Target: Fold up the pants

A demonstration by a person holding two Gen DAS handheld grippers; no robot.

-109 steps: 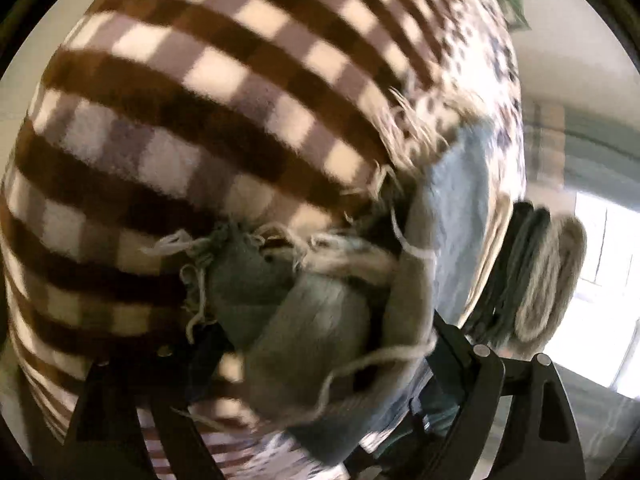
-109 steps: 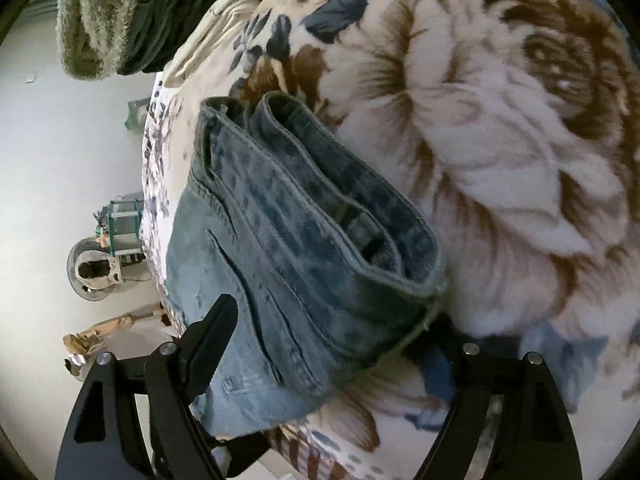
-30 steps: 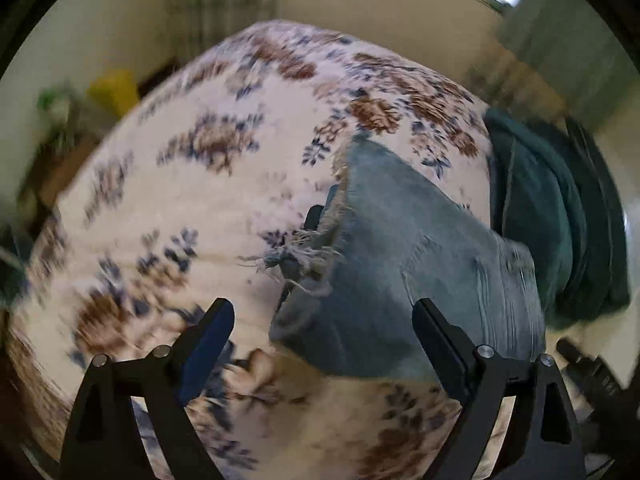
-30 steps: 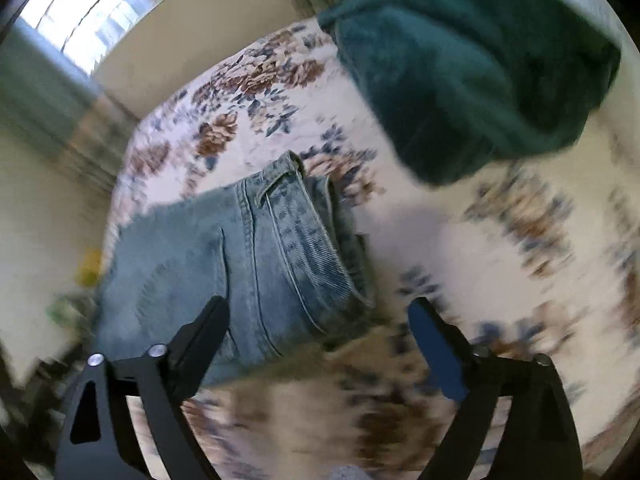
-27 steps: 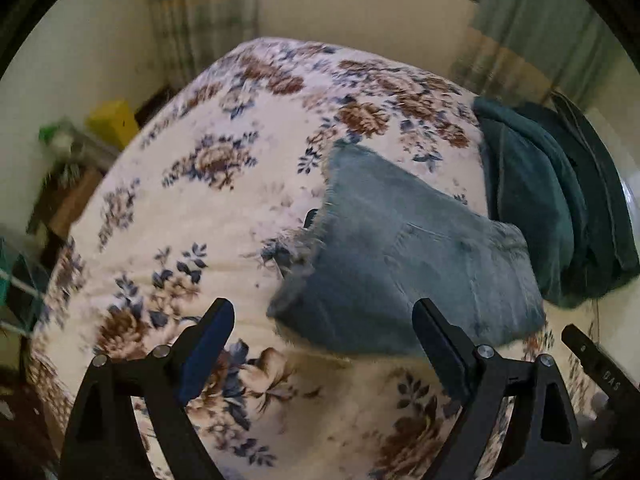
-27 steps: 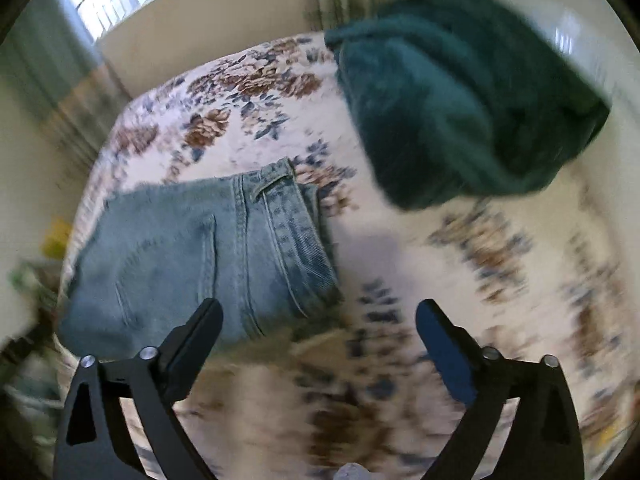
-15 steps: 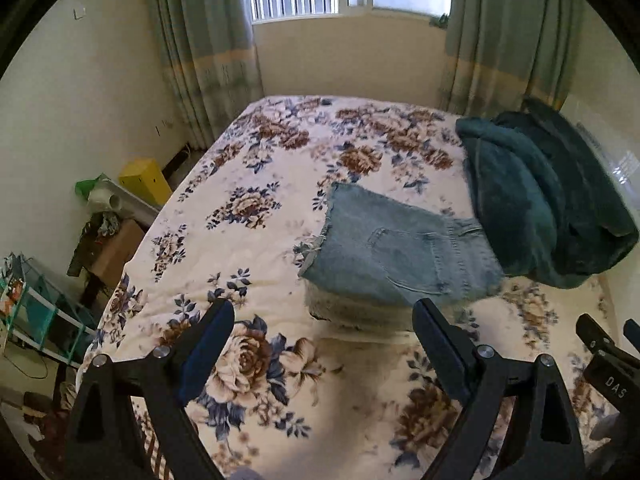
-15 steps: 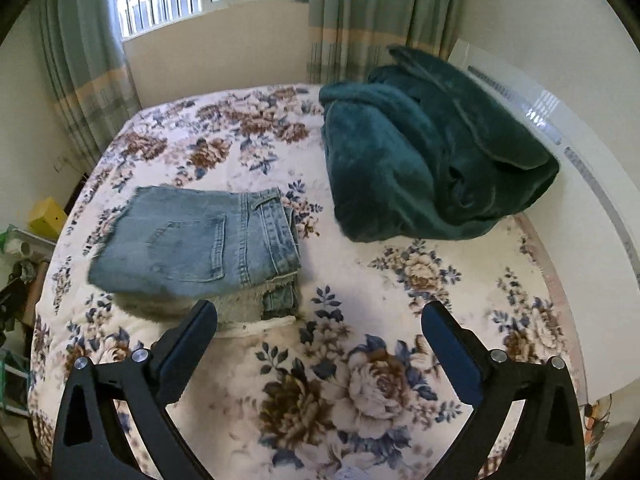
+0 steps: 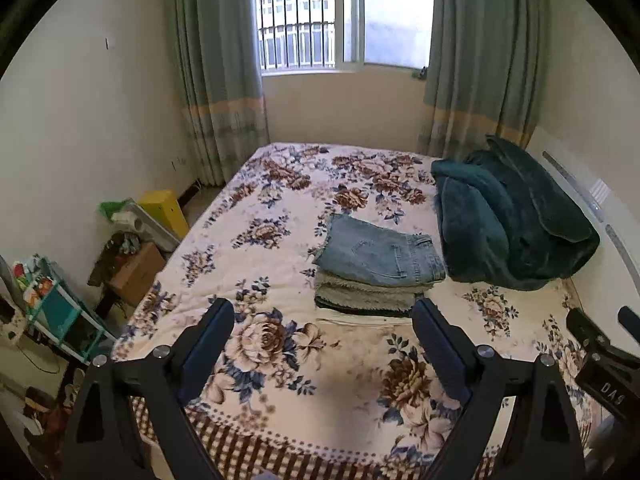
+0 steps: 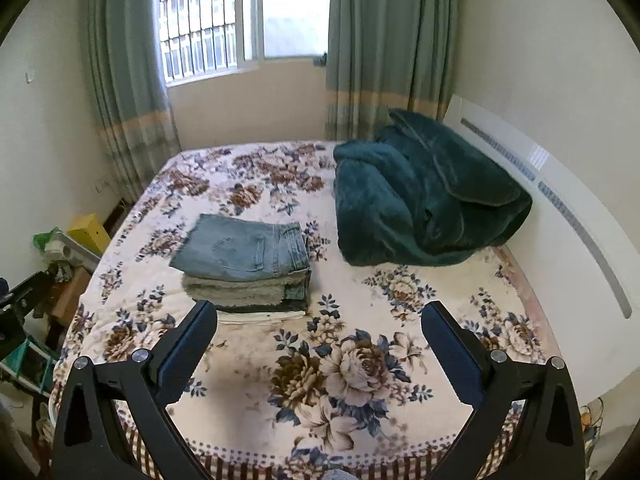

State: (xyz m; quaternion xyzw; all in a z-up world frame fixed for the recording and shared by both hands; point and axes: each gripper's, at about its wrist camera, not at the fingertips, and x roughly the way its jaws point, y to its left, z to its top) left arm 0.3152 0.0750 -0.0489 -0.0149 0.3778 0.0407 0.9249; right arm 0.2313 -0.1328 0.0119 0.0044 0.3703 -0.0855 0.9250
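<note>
While the folded denim pants (image 9: 380,254) sit on top of a small stack of folded garments (image 9: 366,298) near the middle of the bed (image 9: 280,380), both grippers hang well back over the bed's foot. The left gripper (image 9: 322,350) and the right gripper (image 10: 318,350) each hold their jaws wide apart, gripping nothing. The fold looks complete, so the work appears done; any finishing touch would call for a light press along the pants' edges so the stack beneath does not skew. Just beside the stack lies a heaped dark green blanket (image 10: 424,196), against the white headboard (image 10: 568,216). Beyond the floral bedspread, green curtains (image 9: 216,72) frame a barred window (image 9: 298,14), and a yellow box (image 9: 164,210) stands by the bed's far side.
</note>
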